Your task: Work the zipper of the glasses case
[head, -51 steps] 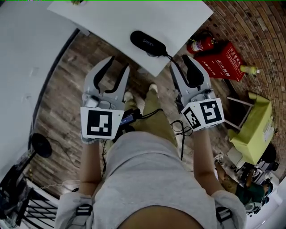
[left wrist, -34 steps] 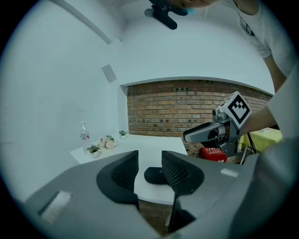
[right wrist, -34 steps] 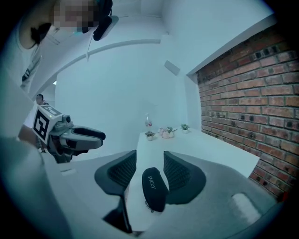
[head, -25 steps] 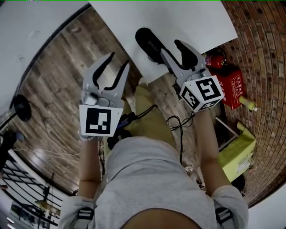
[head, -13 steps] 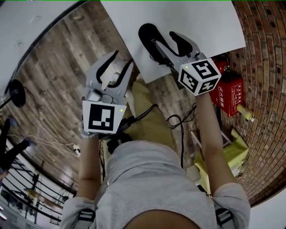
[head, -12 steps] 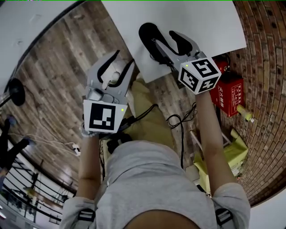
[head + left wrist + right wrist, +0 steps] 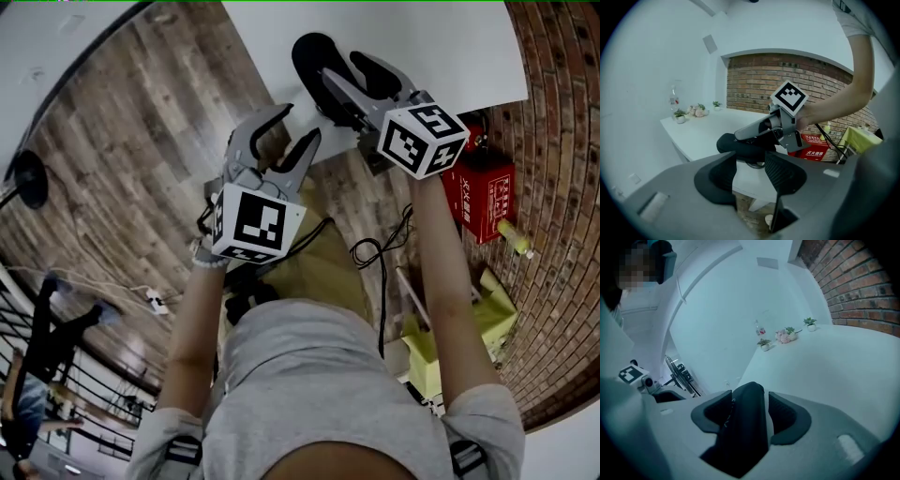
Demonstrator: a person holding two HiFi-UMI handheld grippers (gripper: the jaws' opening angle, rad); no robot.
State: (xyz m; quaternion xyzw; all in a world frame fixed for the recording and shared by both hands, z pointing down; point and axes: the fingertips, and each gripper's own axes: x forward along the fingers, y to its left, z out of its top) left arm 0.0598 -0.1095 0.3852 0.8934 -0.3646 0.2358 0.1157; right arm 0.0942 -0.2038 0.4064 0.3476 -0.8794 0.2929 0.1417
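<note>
The black glasses case [image 7: 309, 52] lies near the front corner of the white table [image 7: 441, 47]. My right gripper [image 7: 339, 67] straddles it lengthwise. In the right gripper view the case [image 7: 743, 427] fills most of the gap of that gripper [image 7: 749, 399]; its jaws have just been opening, and a thin pale strip shows beside the right pad. My left gripper [image 7: 298, 124] hangs open just below the table's corner, with nothing between its jaws, which have just been opening too. Through the left gripper [image 7: 751, 164] I see the case [image 7: 736, 143] and the right gripper's fingers [image 7: 754, 129] over it.
A red fire-equipment box [image 7: 483, 192] stands against the brick wall on the right, with a yellow-green object [image 7: 450, 347] beside it. Cables [image 7: 375, 253] trail over the wooden floor. Small potted plants [image 7: 787, 336] stand at the table's far end. A black round base [image 7: 28, 178] sits at the left.
My left gripper has moved right and forward, up to the table's corner. My right gripper has come onto the case and now has it between its jaws.
</note>
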